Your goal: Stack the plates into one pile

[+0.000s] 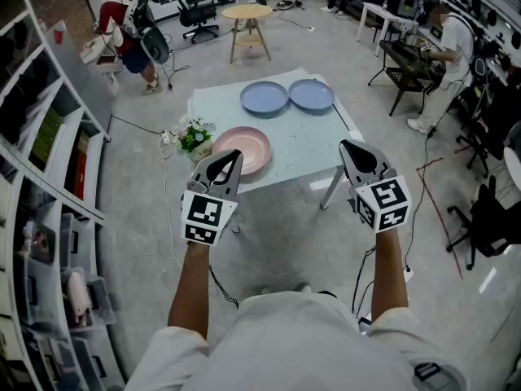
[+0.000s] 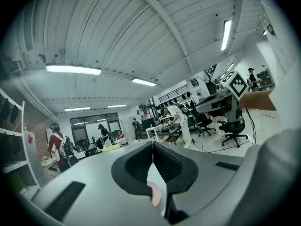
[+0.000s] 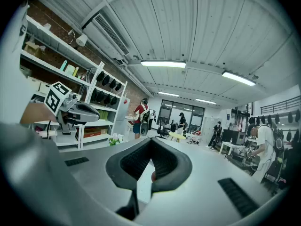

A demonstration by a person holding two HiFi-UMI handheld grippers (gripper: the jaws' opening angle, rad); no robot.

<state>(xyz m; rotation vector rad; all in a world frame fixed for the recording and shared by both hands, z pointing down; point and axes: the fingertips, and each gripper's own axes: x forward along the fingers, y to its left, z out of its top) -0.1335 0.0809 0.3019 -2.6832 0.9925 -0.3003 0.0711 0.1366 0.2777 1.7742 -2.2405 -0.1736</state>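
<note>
Two blue plates (image 1: 264, 98) (image 1: 312, 94) lie side by side at the far edge of the pale table (image 1: 305, 145). A pink plate (image 1: 242, 149) rests alone near the table's front left corner. My left gripper (image 1: 236, 155) is shut and empty, held in the air just short of the pink plate. My right gripper (image 1: 345, 145) is also shut and empty, level with the table's front right corner. In the left gripper view a sliver of the pink plate (image 2: 154, 194) shows below the closed jaws (image 2: 152, 146). The right gripper view shows its closed jaws (image 3: 151, 142).
A small pot of flowers (image 1: 194, 137) stands at the table's left edge beside the pink plate. Shelving (image 1: 49, 177) lines the left side. A round wooden stool (image 1: 248, 23) and office chairs stand beyond the table. People work at the back left and at a desk on the right. Cables cross the floor.
</note>
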